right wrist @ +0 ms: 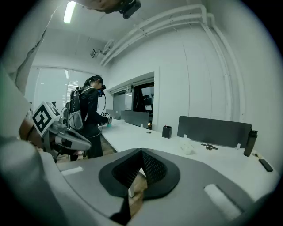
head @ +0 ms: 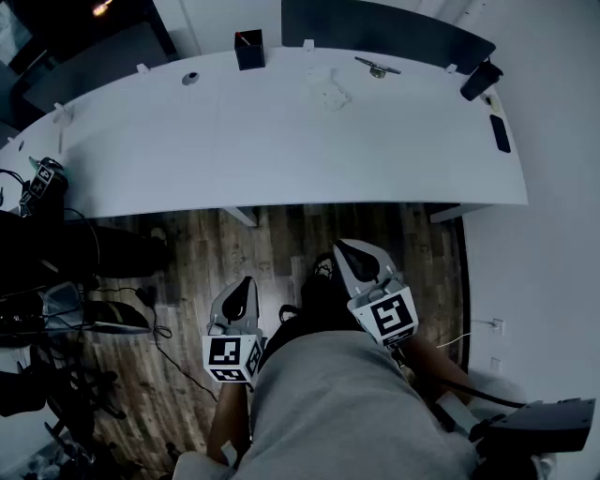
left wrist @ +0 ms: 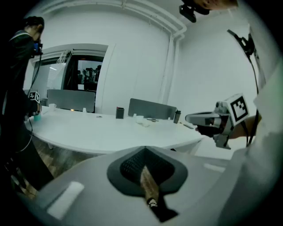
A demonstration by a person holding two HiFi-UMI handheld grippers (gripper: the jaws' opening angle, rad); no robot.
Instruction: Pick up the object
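A curved white desk (head: 281, 141) is spanning the room. Wood flooring (head: 272, 244) is showing beneath it; a dark panel (head: 375, 28) is standing behind it.

From my head camera I see a plain light grey top (head: 347, 412) covering my torso. My left gripper (head: 244, 289) and right gripper (head: 354, 255) are smooth pale grey shells tapering to rounded points, each with a black teardrop inset. Each carries a white cube (head: 232, 357) printed with black square markers. Seen up close, the fingers (left wrist: 132, 167) have dark ribbed inner faces framed in charcoal. A small black camera (right wrist: 129, 7) is worn on my head.
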